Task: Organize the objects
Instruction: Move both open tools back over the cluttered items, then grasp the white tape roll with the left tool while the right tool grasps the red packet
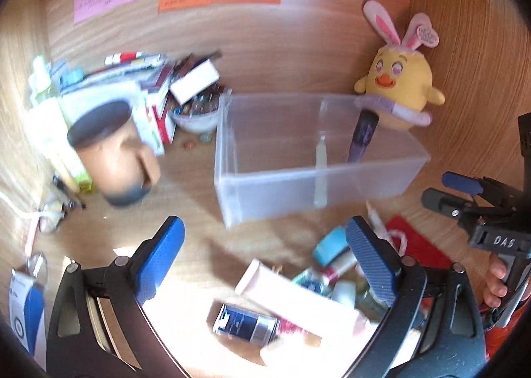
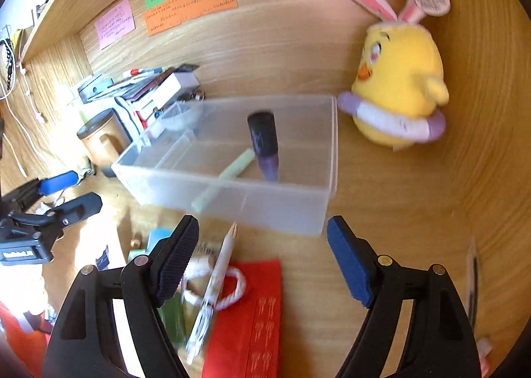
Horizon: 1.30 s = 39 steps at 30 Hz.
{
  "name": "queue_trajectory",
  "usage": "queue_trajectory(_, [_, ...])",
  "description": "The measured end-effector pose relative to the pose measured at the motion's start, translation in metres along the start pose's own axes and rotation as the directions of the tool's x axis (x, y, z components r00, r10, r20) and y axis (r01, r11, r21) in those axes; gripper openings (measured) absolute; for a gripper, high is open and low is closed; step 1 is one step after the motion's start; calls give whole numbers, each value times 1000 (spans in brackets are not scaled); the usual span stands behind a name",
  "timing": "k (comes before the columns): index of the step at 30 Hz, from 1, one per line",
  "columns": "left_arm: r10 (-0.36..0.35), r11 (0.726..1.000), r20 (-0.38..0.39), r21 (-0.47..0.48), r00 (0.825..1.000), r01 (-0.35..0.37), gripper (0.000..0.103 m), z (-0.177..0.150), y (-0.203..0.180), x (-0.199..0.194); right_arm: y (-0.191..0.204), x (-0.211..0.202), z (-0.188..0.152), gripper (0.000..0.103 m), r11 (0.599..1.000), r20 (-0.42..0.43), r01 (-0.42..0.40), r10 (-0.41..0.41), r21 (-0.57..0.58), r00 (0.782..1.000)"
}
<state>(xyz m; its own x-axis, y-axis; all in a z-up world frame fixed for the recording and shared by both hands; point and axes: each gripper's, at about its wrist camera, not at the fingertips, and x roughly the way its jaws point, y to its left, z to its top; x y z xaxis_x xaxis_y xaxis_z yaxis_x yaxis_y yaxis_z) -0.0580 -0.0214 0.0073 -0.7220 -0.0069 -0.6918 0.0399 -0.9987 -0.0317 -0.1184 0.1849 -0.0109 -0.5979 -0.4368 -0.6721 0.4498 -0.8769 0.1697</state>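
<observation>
A clear plastic bin (image 1: 265, 185) (image 2: 292, 208) stands on the wooden desk. In it lean a purple bottle with a dark cap (image 1: 363, 135) (image 2: 264, 145) and a pale green stick (image 1: 320, 172) (image 2: 232, 172). My left gripper (image 1: 265, 245) is open just in front of the bin, above a pink tube (image 1: 292, 298) and a dark bottle (image 1: 245, 321). My right gripper (image 2: 264, 245) is open at the bin's near wall. A white pen (image 2: 215, 281) shows by its left finger, unpinched, over a red envelope (image 2: 252, 311).
A yellow chick plush with rabbit ears (image 1: 401, 86) (image 2: 398, 86) sits right of the bin. A brown mug (image 1: 113, 152), stacked books and boxes (image 1: 159, 89) and a bowl of small items (image 1: 195, 115) crowd the left. Small clutter (image 1: 332, 265) lies near the front.
</observation>
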Motion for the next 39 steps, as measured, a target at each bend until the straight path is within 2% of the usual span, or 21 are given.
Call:
queue_trajectory(9, [25,999,-44,-30,999,-27,99,-39,-1,-3,2,-3,-40,77,999,-86,-38,40,15,996])
queue_trajectory(16, [25,996,-72,-85,997,-32,99,-67,0,-8,8,-8,-67,77,1000,-123,-14,15,5,992])
queue_trajectory(21, [-5,991,-110,-136,994,-10,99,-80,8,-8,11,-10,-76,77,1000,-136,11,-13,-21,991])
queue_trajectory(25, [-13,988,-114,-156,993,-5,99,-88,10,-12,14,-8,-84,77,997,-138,49,-57,-61,989])
queue_trajectory(28, [10,988,-101,-152,995,-25,99,-94,7,-14,14,-8,-89,77,996,-132,57,-65,-62,989])
queue_trajectory(29, [15,989,-89,-145,996,-28,96,-96,5,-16,14,-8,-90,77,997,-133,54,-62,-61,989])
queue_trajectory(32, [12,991,-79,-128,997,-23,78,-98,1,-18,11,-9,-91,77,998,-115,53,-57,-41,992])
queue_trajectory(35, [12,992,-70,-122,997,-21,72,-99,-1,-18,9,-11,-92,75,999,-101,49,-51,-24,994])
queue_trajectory(39, [20,992,-72,-123,997,-29,55,-99,-3,-14,8,-12,-92,56,999,-87,44,-46,-23,995])
